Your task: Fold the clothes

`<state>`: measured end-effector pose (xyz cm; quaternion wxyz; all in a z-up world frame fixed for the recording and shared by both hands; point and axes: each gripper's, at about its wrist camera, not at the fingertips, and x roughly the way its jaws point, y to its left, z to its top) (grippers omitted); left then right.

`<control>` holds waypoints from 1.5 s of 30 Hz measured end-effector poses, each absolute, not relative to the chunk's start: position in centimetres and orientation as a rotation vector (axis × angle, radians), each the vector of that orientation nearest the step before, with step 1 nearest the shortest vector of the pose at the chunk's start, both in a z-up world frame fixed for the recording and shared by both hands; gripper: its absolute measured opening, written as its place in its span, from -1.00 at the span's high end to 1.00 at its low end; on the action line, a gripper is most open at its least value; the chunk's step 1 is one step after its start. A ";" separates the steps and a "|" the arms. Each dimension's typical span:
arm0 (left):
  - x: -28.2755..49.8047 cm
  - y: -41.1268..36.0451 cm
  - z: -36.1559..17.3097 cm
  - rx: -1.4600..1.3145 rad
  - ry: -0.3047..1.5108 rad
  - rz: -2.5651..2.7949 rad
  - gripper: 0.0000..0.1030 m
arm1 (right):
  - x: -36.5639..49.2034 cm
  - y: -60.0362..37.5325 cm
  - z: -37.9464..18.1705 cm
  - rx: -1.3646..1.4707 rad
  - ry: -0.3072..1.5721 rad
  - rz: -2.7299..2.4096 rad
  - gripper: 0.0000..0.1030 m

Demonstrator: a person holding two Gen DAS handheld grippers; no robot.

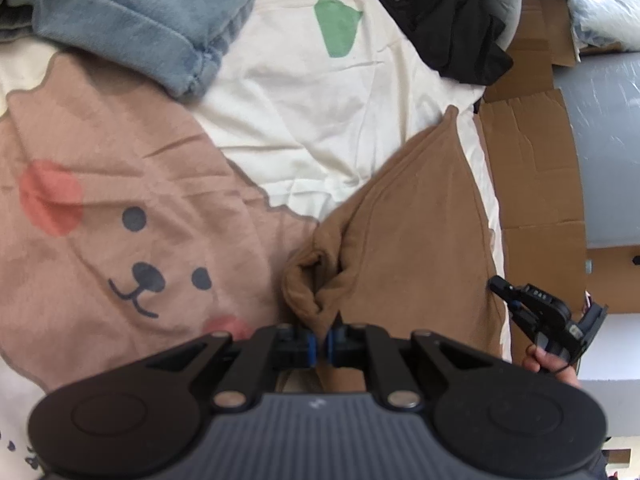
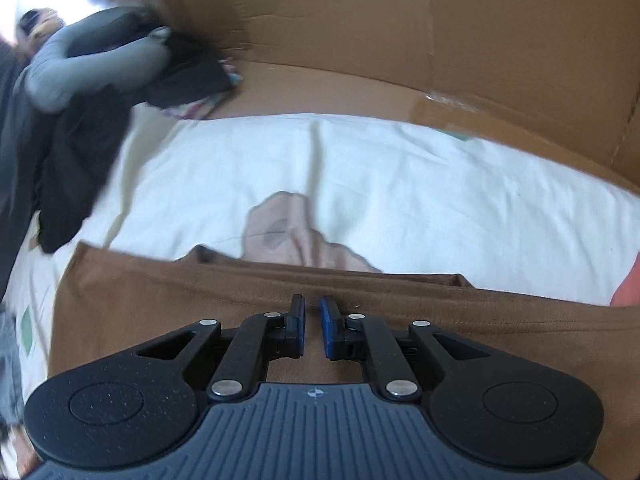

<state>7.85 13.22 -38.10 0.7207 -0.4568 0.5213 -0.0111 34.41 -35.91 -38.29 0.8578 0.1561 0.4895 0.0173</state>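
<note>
A bed fills both views, covered by a cream bear-print sheet (image 1: pixel 132 240), with flattened cardboard (image 2: pixel 360 40) along its far side. A fluffy blue blanket (image 1: pixel 132 20) and a heap of black and grey clothes (image 1: pixel 452 12) lie at the head end. The brown garment (image 1: pixel 404 232) lies near the bed's edge, partly flat, one corner bunched. It looks soft, light and limp, likely to sag, so corners and hems seem the best holds. The left tongs (image 1: pixel 320 344) are pinched tight on that bunched corner. The right tongs (image 2: pixel 312 320) stand slightly apart over the brown cloth, gripping nothing. No container with contents shows.
</note>
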 end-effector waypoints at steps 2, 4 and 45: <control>7.9 13.2 -37.8 -1.017 1.150 -0.025 0.89 | 33.8 -35.6 -37.6 0.324 1.027 0.059 0.73; 8.0 13.2 -37.4 -1.022 1.147 -0.024 0.89 | 32.9 -35.2 -36.7 0.309 1.017 0.082 0.73; 13.2 6.8 -26.7 -0.893 1.192 -0.120 0.89 | 17.0 -16.9 -29.2 0.126 0.952 0.650 0.03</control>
